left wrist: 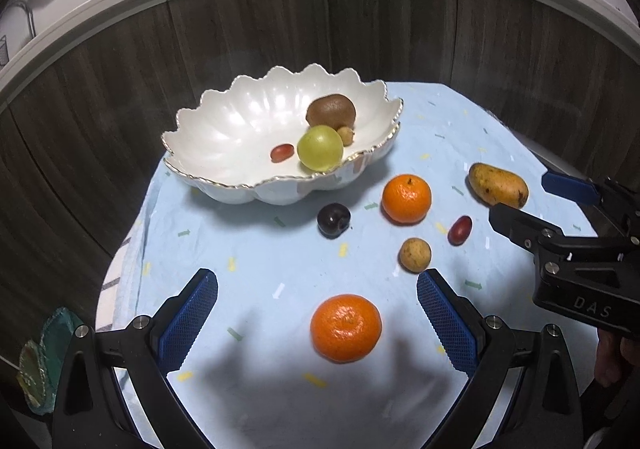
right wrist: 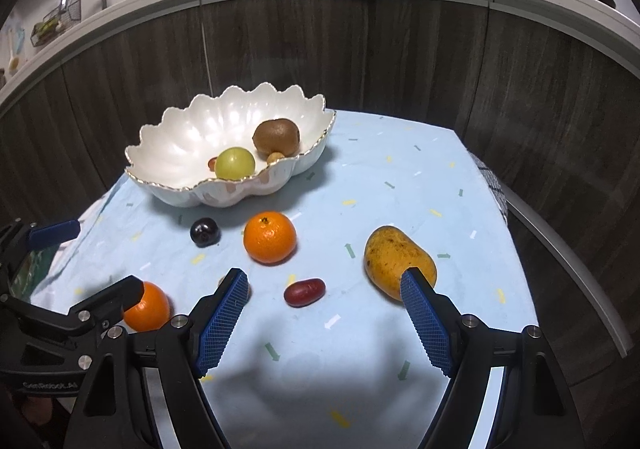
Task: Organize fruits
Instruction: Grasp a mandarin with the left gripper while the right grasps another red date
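The left tongs [left wrist: 318, 283] are standing wide open over the worktop [left wrist: 256, 261], which is wearing a pale blue cloth. A near orange [left wrist: 346, 327] is lying between their blue pads, untouched by either. The right tongs [right wrist: 324, 277] are also spread wide and gripping nothing; a red grape [right wrist: 304, 292] is sitting on the cloth between their tips, and the right pad is overlapping the mango [right wrist: 394, 255] in the right wrist view, though whether it is touching it is hard to tell.

The scalloped white bowl [left wrist: 224, 129] is resting at the far left of the cloth, holding a kiwi [left wrist: 331, 111], a green apple [left wrist: 320, 148], a small tan fruit [left wrist: 346, 135] and another red grape [left wrist: 282, 152]. Outside the bowl, a dark plum [left wrist: 334, 220] is lying just before its rim, a second orange [left wrist: 407, 199] beside it, and a small brownish round fruit [left wrist: 415, 255] near the left tongs' right pad.

Behind, dark wood cabinet fronts are rising to a counter crowded with kitchenware.
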`<state>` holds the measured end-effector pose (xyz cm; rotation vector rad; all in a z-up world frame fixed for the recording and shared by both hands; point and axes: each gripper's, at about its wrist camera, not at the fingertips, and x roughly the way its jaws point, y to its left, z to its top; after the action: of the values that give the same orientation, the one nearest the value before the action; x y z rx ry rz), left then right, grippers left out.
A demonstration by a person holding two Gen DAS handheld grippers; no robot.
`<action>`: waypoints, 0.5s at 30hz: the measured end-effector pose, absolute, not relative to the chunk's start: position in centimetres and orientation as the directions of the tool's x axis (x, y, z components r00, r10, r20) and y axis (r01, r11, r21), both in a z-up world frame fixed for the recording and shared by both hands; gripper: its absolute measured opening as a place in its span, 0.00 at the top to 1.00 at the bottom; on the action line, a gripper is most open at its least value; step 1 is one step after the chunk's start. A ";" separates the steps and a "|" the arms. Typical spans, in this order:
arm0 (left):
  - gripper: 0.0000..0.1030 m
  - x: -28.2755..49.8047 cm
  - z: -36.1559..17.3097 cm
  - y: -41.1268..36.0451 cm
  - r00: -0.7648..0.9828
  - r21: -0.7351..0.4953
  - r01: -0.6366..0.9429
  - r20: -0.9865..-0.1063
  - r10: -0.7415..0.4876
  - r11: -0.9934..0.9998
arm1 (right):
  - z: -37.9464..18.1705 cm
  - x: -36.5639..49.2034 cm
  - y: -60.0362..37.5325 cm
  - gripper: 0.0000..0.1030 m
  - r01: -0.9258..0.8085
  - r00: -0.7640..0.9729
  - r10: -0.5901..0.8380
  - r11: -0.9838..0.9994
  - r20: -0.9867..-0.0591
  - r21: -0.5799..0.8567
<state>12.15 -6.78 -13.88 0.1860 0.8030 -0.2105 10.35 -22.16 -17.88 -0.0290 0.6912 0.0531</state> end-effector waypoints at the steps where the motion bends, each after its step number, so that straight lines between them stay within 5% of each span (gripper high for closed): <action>1: 0.01 12.1 -14.1 -6.8 0.674 0.085 0.258 -0.730 -0.116 0.962 | -18.0 10.4 -22.2 0.23 -0.062 0.769 0.040 0.998 -0.638 -0.012; 11: 0.02 11.9 -15.5 -7.1 0.674 0.097 0.251 -0.732 -0.102 0.963 | -19.6 11.3 -22.0 0.23 -0.130 0.768 0.091 0.991 -0.634 -0.016; 15: 0.10 11.9 -15.9 -7.2 0.672 0.108 0.254 -0.734 -0.095 0.961 | -20.1 11.7 -21.8 0.24 -0.148 0.768 0.097 0.989 -0.634 -0.028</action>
<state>11.88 -7.21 -15.93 0.2088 0.8116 -0.1980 11.74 -21.79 -20.06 -0.0784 0.6830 0.1331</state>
